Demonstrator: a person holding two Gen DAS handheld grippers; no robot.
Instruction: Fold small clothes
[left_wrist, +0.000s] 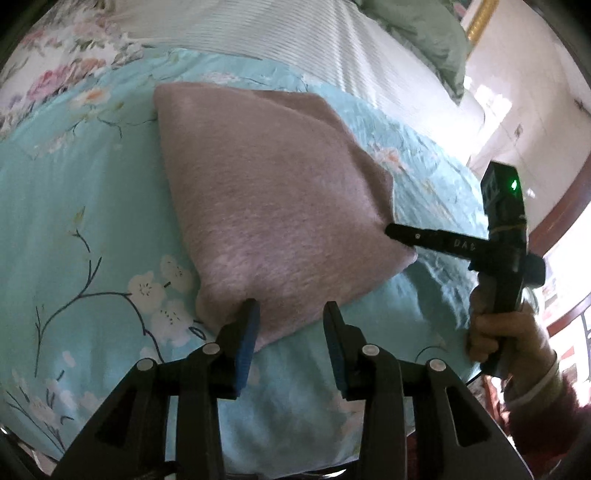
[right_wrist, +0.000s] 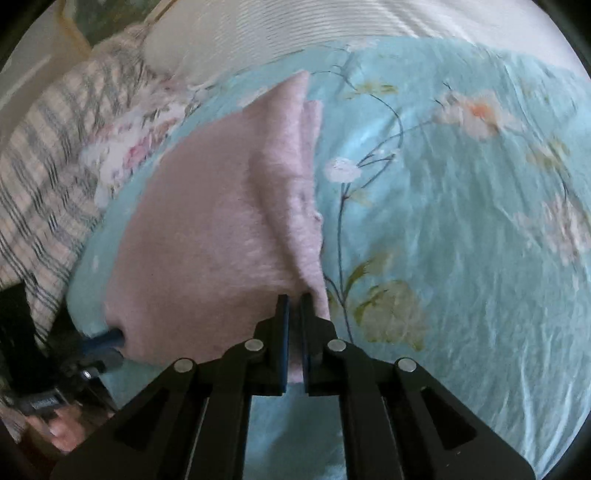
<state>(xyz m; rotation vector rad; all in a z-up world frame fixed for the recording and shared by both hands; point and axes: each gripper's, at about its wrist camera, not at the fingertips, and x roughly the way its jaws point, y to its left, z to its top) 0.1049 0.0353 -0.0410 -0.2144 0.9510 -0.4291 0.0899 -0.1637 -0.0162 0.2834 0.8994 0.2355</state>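
Both tongs sit at the near edge of the pink cloth (left_wrist: 280, 206), which lies across the middle of the left wrist view on a turquoise flowered bedspread (left_wrist: 85, 206). At the bottom of that view the left tongs (left_wrist: 291, 308) stand apart, one blue pad touching the cloth's near edge and the other past it over the bedspread, so nothing is gripped. The right tongs (right_wrist: 294, 299) are drawn together on the cloth's right-hand corner at lower centre of the right wrist view, with pink fabric pinched between the pads and a raised ridge running up from the pinch.

The cloth looks soft, fuzzy and light, already doubled, with a second layer peeking out along the right edge in the right wrist view. It will likely sag and slide apart if lifted by one layer alone. Sound holds would be the two near corners, taking all layers together, low against the bedspread.
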